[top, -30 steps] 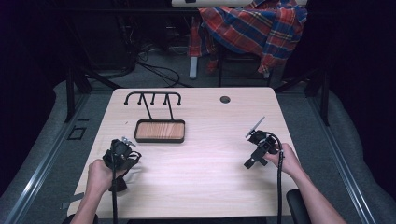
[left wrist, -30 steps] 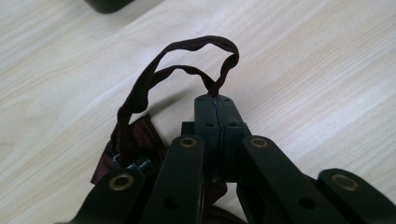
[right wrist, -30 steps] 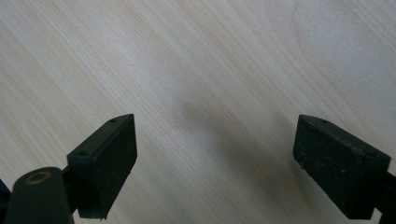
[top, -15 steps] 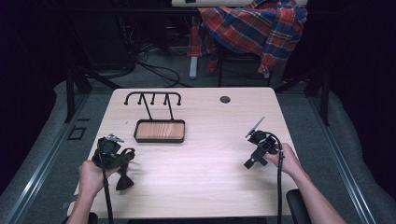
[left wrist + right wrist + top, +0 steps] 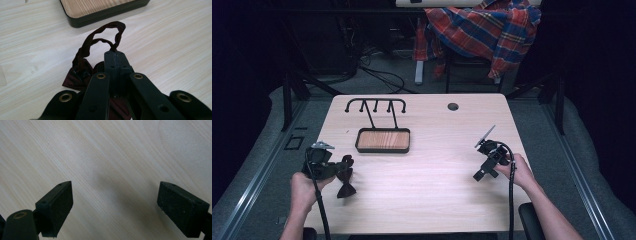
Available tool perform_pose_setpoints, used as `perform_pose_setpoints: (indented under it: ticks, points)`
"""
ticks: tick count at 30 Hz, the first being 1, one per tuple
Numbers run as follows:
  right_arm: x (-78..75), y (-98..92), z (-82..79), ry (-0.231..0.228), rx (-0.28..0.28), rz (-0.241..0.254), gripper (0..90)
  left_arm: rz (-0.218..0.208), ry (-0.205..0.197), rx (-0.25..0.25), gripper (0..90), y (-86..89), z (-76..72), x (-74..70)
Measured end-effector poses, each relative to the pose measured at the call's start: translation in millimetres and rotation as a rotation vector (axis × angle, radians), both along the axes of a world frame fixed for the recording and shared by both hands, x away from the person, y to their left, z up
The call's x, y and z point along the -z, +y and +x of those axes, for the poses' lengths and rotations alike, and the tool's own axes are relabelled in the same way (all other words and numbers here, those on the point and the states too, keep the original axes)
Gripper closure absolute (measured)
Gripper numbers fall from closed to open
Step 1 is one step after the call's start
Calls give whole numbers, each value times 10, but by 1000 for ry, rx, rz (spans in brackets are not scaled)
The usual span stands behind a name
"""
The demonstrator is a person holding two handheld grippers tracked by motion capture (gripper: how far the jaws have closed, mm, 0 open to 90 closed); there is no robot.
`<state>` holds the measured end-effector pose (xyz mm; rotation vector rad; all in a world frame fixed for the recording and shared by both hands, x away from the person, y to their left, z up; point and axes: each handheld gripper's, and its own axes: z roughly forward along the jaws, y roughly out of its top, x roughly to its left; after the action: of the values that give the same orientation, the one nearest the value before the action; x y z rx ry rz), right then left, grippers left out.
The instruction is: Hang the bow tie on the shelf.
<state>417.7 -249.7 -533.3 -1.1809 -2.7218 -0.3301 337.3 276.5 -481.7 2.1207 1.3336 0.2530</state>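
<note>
Pinching the strap of a dark red bow tie (image 5: 82, 72) with my left gripper (image 5: 115, 56), jaws clamped tight on it, just this side of the wooden tray (image 5: 382, 140). My right gripper (image 5: 115, 205) hangs wide open over bare table (image 5: 432, 190), well right of the tray.

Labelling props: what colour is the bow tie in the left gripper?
Dark maroon bow tie, clearest in the left gripper view.

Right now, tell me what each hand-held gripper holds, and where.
Left hand-held gripper pinches the bow tie by its strap loop. Right hand-held gripper: open, nothing.
</note>
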Motion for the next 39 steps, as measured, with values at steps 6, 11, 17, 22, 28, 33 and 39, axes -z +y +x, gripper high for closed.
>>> perform_pose_setpoints:
  ticks: [6, 11, 17, 22, 28, 33, 39]
  points:
    - [0, -1, 2, 0, -2, -1, 130, -44, -23, -15, 899, 58, -21, -57]
    - [0, -1, 2, 1, 2, 2, 130, -63, -34, -17, 899, 69, -38, -105]
    - [0, 0, 2, 1, 3, 5, 130, -87, -56, -32, 899, 91, -51, -144]
    - [3, 0, 3, -4, -1, 4, 130, -113, -73, -50, 899, 142, -59, -183]
    - [4, -1, 5, -3, -2, 3, 131, -136, -102, -75, 899, 199, -61, -238]
    - [0, 0, 1, 1, 2, 2, 131, -140, -116, -87, 899, 204, -60, -279]
    - [-6, -3, 5, 4, -6, 0, 131, -157, -143, -124, 899, 267, -33, -351]
